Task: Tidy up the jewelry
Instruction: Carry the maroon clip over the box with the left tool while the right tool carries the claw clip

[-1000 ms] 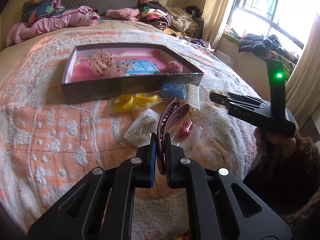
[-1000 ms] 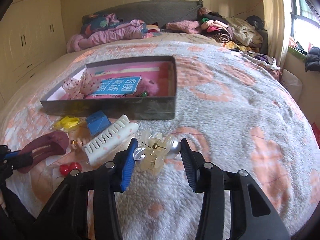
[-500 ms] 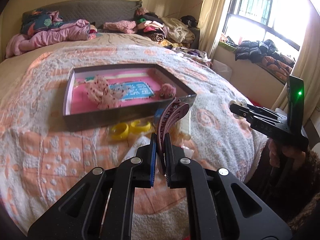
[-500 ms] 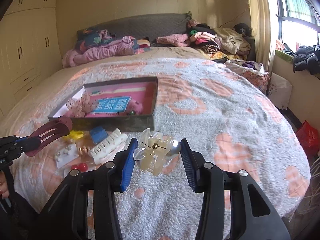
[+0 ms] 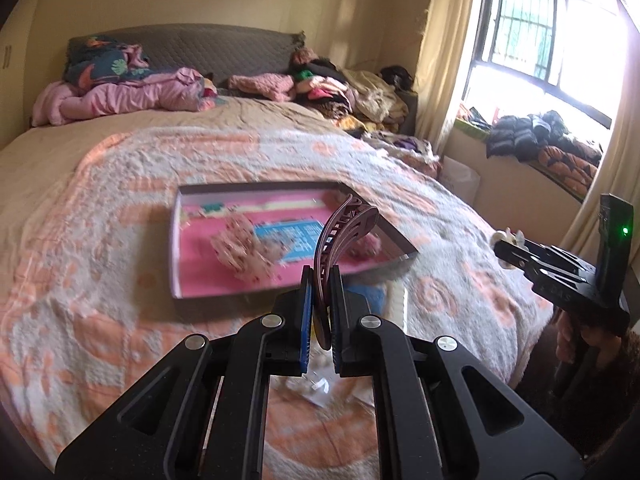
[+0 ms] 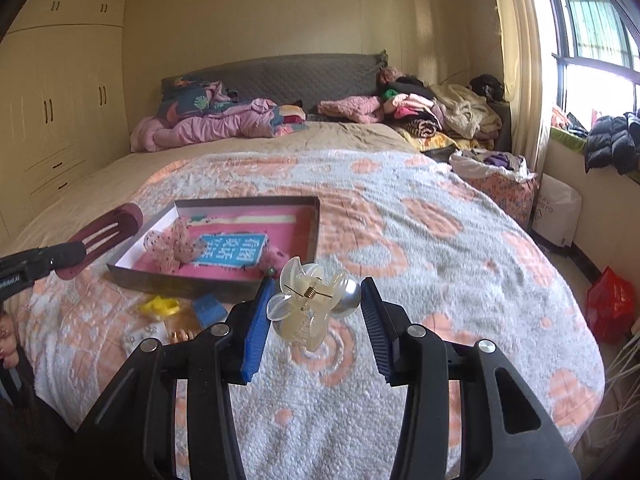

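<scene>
Item 1 — left gripper: jaws pinching shut on a maroon banana hair clip, which is standing up and curving out over the near right corner of the shallow box.

Item 2 — right gripper: jaws partly parted, pressing on either side of a translucent claw clip, which is hanging clear of the bedspread, just short of the box's near right corner.

Item 3 — box: pink-lined, sitting mid-bed, already carrying a dotted fabric bow, a blue card and a pink fluffy piece.

Item 4 — loose pieces lying on the bedspread in front of the box's near wall: yellow bangles, a small blue box, an earring card.

Risks, as judged: the banana clip is gripped at one end only, so a quick swing could be levering it out; the claw clip is bearing on rounded surfaces and could be twisting free. Both grippers are heading for the same corner and could be colliding there.

Room: open bedspread lying right of the box; the box's left half looking barest; low walls needing clearing.
</scene>
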Available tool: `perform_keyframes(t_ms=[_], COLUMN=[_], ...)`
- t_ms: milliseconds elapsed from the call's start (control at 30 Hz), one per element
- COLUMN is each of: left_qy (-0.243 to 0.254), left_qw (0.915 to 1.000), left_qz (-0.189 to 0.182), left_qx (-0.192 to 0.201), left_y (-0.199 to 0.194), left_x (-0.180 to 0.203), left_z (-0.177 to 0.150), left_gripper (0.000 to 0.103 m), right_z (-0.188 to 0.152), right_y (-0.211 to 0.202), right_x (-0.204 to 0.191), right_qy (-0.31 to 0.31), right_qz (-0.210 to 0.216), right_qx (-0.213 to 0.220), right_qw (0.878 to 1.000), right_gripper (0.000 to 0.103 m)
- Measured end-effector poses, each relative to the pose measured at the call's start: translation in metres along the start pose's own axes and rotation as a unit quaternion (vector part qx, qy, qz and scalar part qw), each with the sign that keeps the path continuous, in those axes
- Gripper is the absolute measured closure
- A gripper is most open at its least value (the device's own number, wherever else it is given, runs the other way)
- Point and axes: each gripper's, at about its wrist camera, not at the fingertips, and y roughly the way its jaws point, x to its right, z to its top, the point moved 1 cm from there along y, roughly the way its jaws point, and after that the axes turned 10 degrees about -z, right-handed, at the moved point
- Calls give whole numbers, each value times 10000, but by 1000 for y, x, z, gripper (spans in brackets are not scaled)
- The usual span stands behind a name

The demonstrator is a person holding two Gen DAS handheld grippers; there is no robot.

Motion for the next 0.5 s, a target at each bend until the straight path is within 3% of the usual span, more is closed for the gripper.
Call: perform_keyframes(t_ms=[500], left_qy=[-243], left_qw=[9982], left_qz=[396], left_qx=[390], left_y=[-19], left_x=[-38], left_z=[22], left_gripper=[100], right_z=[41], right_y=[11], right_x=[-40], right_qy=[-306], right_qz=[351], right_qx=[394], right_qw=[9981], right_gripper=[61])
